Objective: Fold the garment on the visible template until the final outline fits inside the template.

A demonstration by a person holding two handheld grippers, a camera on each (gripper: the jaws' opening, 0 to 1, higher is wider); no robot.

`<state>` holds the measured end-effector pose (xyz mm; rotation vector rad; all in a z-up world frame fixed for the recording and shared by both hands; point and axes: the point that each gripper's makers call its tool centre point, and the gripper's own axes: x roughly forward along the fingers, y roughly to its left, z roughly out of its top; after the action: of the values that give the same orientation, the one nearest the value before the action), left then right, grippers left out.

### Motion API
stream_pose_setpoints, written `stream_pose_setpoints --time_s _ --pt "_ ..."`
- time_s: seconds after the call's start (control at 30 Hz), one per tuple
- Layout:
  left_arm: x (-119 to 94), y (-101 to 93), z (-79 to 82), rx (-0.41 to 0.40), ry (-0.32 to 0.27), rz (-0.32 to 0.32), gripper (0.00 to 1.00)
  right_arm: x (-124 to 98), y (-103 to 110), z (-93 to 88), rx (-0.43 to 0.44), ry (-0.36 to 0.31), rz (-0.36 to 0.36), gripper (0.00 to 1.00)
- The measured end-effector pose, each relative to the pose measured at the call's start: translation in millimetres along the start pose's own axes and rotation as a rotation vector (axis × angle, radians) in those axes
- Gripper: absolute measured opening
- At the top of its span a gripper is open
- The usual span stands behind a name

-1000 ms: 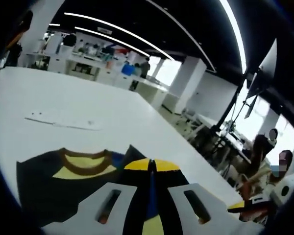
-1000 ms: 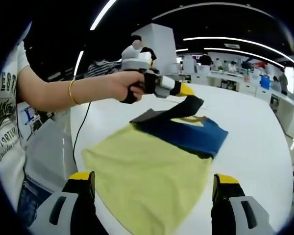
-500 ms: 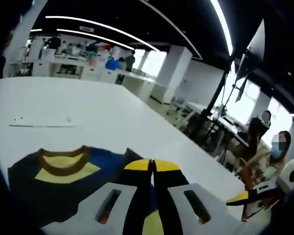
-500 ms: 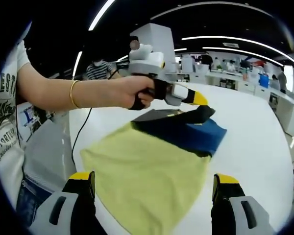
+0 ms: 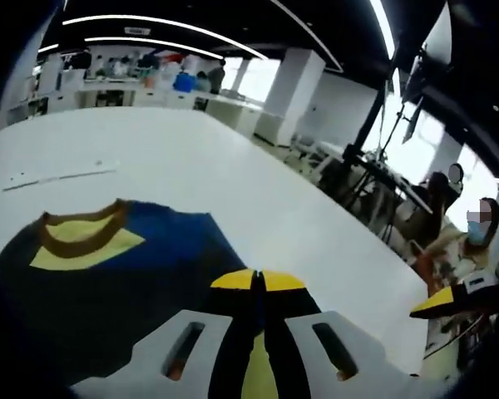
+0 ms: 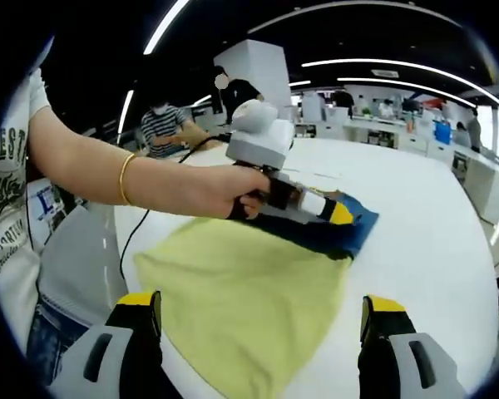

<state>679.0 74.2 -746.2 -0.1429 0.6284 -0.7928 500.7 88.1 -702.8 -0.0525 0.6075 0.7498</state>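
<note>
We find the garment [image 6: 241,307], yellow in the body and dark blue at the upper end, lying spread on the white bench [image 6: 432,249]. In the left gripper view its blue part [image 5: 108,291] shows a brown collar [image 5: 79,233] with a yellow inner patch, flat on the bench. In the right gripper view the left gripper [image 6: 341,214] sits low over the blue edge of the garment, carried by the person's hand [image 6: 224,191], which wears a gold bangle [image 6: 123,179] at the wrist. In the left gripper view its yellow-tipped jaws [image 5: 258,281] stand together with dark fabric pinched between them. The right gripper [image 6: 262,312] stands at the near yellow hem with its jaws wide apart, touching nothing we can see; one yellow tip of it [image 5: 449,301] also shows at the right edge of the left gripper view. A thin pale strip [image 5: 62,176] lies on the bench beyond the collar. Seated people [image 5: 470,241] and further white benches [image 5: 150,98] occupy the room behind.
</note>
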Motion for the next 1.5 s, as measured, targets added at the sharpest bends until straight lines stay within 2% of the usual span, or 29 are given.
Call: stream_pose_setpoints --time_s 0.07,0.17,0.27,0.33,0.37,0.5,0.8,1.07,1.2,1.37,1.5 --pt "2 -1.3 -6.4 -0.02 0.017 -0.012 0.0 0 0 -0.5 0.002 0.001 0.002 0.99" --pt "1 -3.5 -14.8 0.01 0.035 -0.022 0.0 1 1 -0.6 0.004 -0.002 0.007 0.99" --pt "-1 -7.6 -17.8 -0.003 0.039 -0.053 0.0 2 2 -1.9 0.008 -0.001 0.009 0.99" --pt "-3 -11.1 -17.6 0.02 0.034 -0.075 0.0 2 3 -2.9 0.008 0.002 0.012 0.99" --pt "-4 -11.6 -16.9 0.034 0.032 -0.077 0.02 2 3 -3.2 0.008 0.003 0.014 0.99" --pt "-9 -12.3 -10.0 0.063 0.004 -0.083 0.21 3 5 -3.1 0.01 0.002 0.023 0.99" --pt "-24 -6.6 -0.8 0.11 -0.027 -0.08 0.51 2 11 3.3 0.002 -0.007 0.061 0.99" --pt "-50 3.4 6.6 0.184 -0.062 -0.084 0.74 1 17 3.4 -0.037 0.017 0.103 0.99" --pt "-69 10.8 3.8 0.205 -0.068 -0.085 0.83 0 20 2.1 -0.069 0.042 0.126 0.99" --pt "-90 20.7 -9.0 0.227 -0.051 -0.082 0.9 -1 25 -1.9 -0.115 0.08 0.165 0.99" --pt "-106 24.4 -20.3 0.222 -0.039 -0.085 0.95 -1 30 -4.3 -0.115 0.089 0.198 0.99"
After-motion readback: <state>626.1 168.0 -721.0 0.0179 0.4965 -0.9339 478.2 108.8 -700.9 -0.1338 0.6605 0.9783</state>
